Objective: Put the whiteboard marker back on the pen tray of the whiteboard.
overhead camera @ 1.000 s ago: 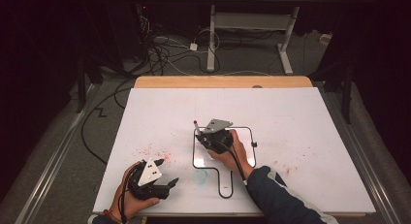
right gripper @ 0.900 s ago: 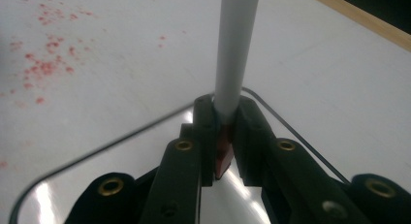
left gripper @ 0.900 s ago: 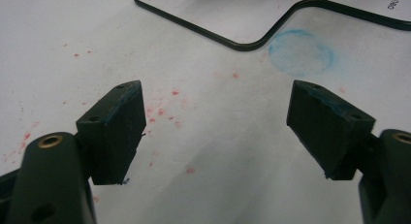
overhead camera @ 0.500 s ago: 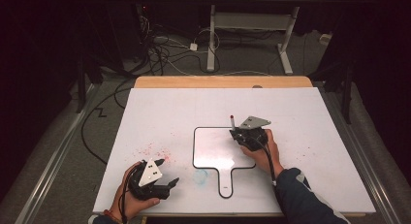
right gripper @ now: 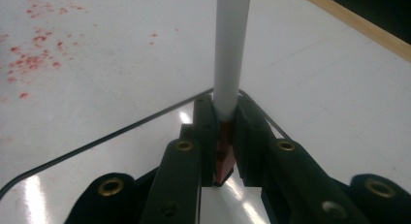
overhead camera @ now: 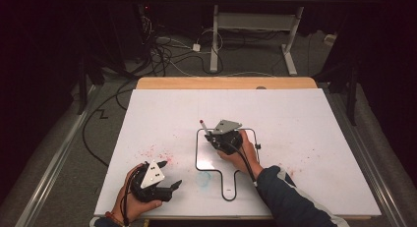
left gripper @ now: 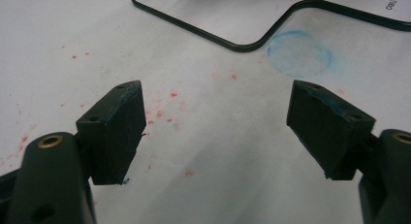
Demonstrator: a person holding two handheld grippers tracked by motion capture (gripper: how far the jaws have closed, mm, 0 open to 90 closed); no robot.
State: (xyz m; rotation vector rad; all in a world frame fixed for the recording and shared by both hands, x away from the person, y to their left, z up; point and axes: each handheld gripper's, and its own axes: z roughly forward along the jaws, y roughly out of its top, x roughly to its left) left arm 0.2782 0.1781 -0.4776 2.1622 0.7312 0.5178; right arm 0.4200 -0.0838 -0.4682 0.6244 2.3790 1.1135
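My right gripper (overhead camera: 211, 137) is over the left part of a small white board with a black rim and a handle (overhead camera: 209, 160). It is shut on a white-barrelled marker (overhead camera: 204, 128) that sticks up and away from it, a red end at the top. In the right gripper view (right gripper: 224, 110) the pads clamp a red part of the marker (right gripper: 232, 49), with the board's rim (right gripper: 97, 142) just beyond. My left gripper (overhead camera: 170, 174) rests near the table's front left, open and holding nothing (left gripper: 215, 122).
The white tabletop (overhead camera: 305, 119) carries red ink specks (overhead camera: 157, 151) and a round blue smudge (left gripper: 300, 52) beside the board's handle. A wooden strip (overhead camera: 226, 83) runs along the far edge. Cables and table legs lie on the floor beyond.
The right gripper swung with the marker to the board's right side, then came back to its left part. The left gripper has stayed where it was.
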